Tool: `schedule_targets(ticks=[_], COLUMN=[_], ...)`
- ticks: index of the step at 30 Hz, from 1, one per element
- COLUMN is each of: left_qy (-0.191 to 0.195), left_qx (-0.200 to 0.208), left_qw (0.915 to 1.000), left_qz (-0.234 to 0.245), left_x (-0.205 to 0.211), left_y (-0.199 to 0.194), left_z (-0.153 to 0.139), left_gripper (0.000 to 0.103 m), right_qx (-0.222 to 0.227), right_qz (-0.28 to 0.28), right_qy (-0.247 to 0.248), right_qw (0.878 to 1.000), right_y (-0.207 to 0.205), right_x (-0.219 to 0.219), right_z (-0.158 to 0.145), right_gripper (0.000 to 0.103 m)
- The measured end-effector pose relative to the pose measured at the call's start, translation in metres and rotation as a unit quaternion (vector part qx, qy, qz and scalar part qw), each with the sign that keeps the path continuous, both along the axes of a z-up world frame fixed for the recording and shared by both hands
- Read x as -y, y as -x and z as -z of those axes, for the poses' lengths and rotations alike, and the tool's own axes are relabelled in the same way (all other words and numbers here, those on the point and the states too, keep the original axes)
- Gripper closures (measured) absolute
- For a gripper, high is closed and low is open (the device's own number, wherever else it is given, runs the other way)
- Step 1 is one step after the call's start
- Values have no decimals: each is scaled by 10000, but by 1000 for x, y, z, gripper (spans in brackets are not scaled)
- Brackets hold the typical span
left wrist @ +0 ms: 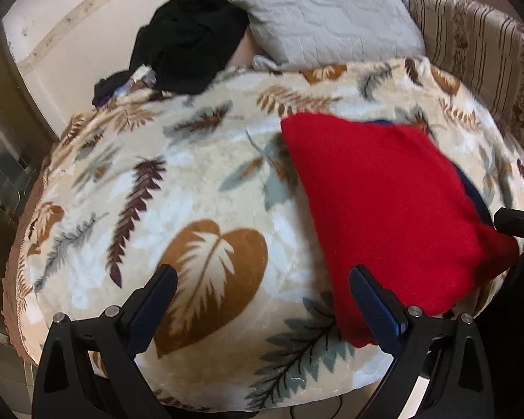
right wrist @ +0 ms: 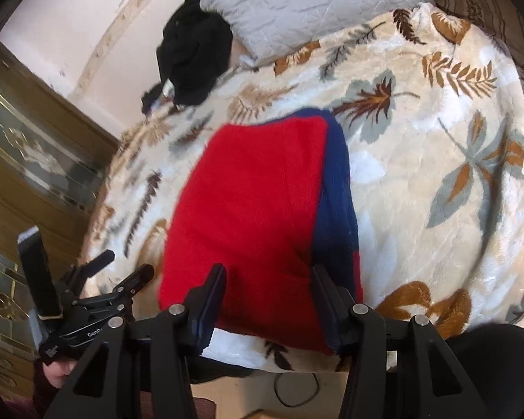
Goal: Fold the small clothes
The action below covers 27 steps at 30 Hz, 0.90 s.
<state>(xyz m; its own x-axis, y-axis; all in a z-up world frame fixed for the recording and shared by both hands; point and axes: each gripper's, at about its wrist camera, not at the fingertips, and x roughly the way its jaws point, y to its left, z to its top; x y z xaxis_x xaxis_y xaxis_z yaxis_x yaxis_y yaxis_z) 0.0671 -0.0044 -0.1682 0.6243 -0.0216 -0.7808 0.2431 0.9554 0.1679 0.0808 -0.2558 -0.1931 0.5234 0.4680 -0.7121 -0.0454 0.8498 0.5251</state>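
A: Where is the red garment found?

B: It is laid flat on the leaf-patterned blanket, near the front edge of the bed. A navy blue layer is seen along its right side, partly under the red cloth; whether it belongs to the same piece cannot be told.

A: How is the right gripper set against it?

B: Its jaws are held partly apart, and the near edge of the red garment lies between them. Whether the pads are pressed on the cloth cannot be told.

A: And the left gripper?

B: Its jaws are spread wide above the blanket. The right finger is seen at the near left corner of the red garment; the other is over a brown leaf print. Nothing is pinched. In the right wrist view this tool is seen at the lower left, held by a hand.

A: Is anything kept in a container?

B: No container can be made out. A heap of black clothes is piled loose at the far end of the blanket, touching a grey quilted pillow. A striped fabric is seen beyond the blanket's right edge, and a wooden cabinet with glass panels stands beside the bed.
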Motion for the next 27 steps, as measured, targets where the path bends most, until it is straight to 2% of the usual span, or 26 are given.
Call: schedule_targets(ticks=[7, 13, 27], left_qy=[20, 94, 58], left_qx=[482, 710, 658], left_qw=[9988, 9974, 9978], left_qz=[15, -15, -98], left_x=[2, -1, -4], left_y=[8, 13, 12], left_z=[-33, -51, -50], left_gripper=[4, 4, 4], right_qx=[385, 492, 450], right_qz=[112, 95, 21], right_qy=[-107, -103, -127], right_qw=[9991, 9987, 9989], right_y=[8, 10, 10], right_x=[7, 5, 3], right_z=[-25, -34, -34], right_gripper=[43, 43, 43])
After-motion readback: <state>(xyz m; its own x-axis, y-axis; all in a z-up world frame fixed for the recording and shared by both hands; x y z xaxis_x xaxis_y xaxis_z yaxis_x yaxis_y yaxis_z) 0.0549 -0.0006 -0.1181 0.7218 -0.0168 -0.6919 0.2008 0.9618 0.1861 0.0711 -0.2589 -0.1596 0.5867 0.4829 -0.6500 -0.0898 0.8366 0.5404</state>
